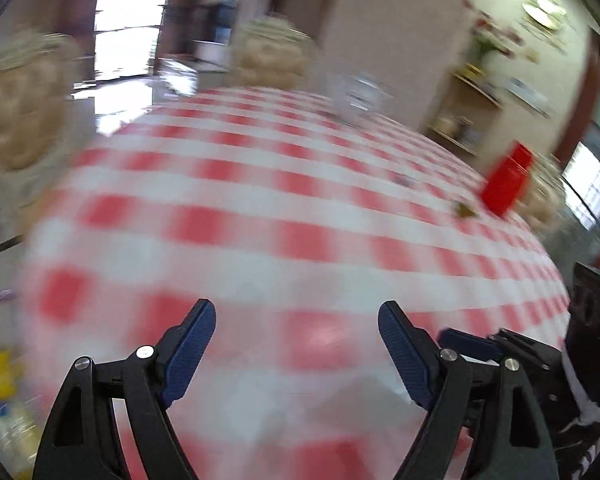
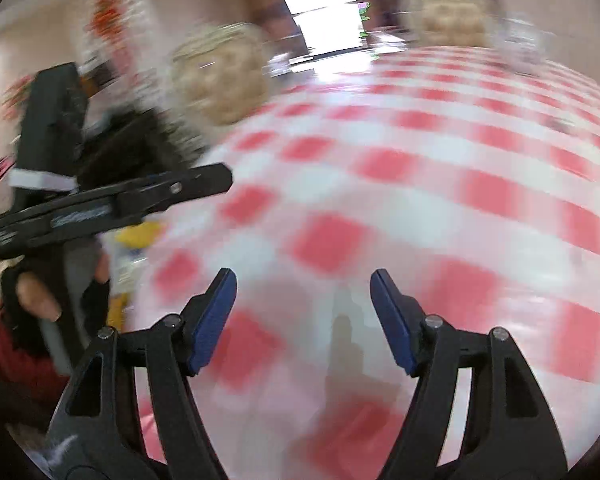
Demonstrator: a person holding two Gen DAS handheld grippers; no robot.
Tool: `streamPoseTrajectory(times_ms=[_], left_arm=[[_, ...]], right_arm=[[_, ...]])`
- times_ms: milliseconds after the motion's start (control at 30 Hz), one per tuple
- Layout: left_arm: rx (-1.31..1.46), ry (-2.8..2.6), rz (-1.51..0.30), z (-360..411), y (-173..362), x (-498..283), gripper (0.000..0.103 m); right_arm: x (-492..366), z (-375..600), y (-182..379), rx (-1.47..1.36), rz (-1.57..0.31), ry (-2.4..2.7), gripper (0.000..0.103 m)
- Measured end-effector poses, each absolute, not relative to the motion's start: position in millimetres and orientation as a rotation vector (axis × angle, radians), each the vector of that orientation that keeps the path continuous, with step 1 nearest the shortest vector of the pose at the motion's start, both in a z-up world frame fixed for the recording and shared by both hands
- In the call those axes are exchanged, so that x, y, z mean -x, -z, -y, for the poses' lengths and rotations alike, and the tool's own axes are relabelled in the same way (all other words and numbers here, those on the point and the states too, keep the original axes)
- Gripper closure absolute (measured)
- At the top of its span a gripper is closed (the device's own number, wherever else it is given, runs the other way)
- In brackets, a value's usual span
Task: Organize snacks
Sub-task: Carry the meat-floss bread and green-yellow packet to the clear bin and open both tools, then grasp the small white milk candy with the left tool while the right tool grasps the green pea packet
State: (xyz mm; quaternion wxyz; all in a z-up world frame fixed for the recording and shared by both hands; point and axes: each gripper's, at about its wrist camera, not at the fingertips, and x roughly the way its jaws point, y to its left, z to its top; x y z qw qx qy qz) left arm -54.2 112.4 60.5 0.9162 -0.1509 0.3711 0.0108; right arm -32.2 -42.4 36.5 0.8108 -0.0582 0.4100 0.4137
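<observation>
Two hand-held grippers hang side by side over a counter [image 1: 260, 208] spread with a red-and-white checked cloth, both angled down toward it, the whole scene smeared by motion blur. The left gripper [image 1: 296, 344] has its blue-padded jaws spread wide with only cloth showing between them; the right gripper [image 2: 303, 316] stands likewise parted and holds nothing. In the left wrist view, the right gripper's black frame and one blue pad edge in at the lower right, just beside the left one. In the right wrist view, the left gripper's body crosses the left side, gripped by a hand [image 2: 40, 300] in a dark fingerless glove above a red sleeve [image 2: 16, 364].

Of the snacks, little can be read. Yellow and pale packaging [image 1: 0, 376] lies at the near left edge of the counter in the left wrist view, and what may be the same yellow pack [image 2: 140, 236] peeks out below the left gripper in the right wrist view; both are too blurred to name. A red box-like container [image 1: 506, 180] stands upright toward the counter's far right edge, with a small dark scrap [image 1: 464, 210] on the cloth just beside it. A clear container [image 1: 356, 96] sits near the far edge. Pale upholstered chairs [image 2: 220, 76] ring the far side, and a wooden shelf unit [image 1: 464, 112] stands against the wall beyond.
</observation>
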Motion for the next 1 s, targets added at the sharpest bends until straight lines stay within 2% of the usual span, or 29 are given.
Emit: streamPoseTrajectory(times_ms=[167, 467, 700, 1000], left_arm=[[0.244, 0.102, -0.764, -39.2, -46.9, -57.0, 0.019], [0.149, 0.158, -0.744, 18.4, -38.2, -202.9, 0.019], [0.114, 0.234, -0.782, 33.5, -25.0, -251.1, 0.019], [0.046, 0.262, -0.802, 27.6, -19.8, -281.7, 0.019]], right_arm=[[-21.8, 128.1, -41.8, 0.003, -0.867, -0.641, 0.03], [-81.9, 230.8, -56.8, -0.13, -0.766, -0.376, 0.03], [-168.9, 256.2, -53.1, -0.087, -0.757, -0.257, 0.031], [-275.7, 226.8, -46.0, -0.065, -0.794, -0.197, 0.031]])
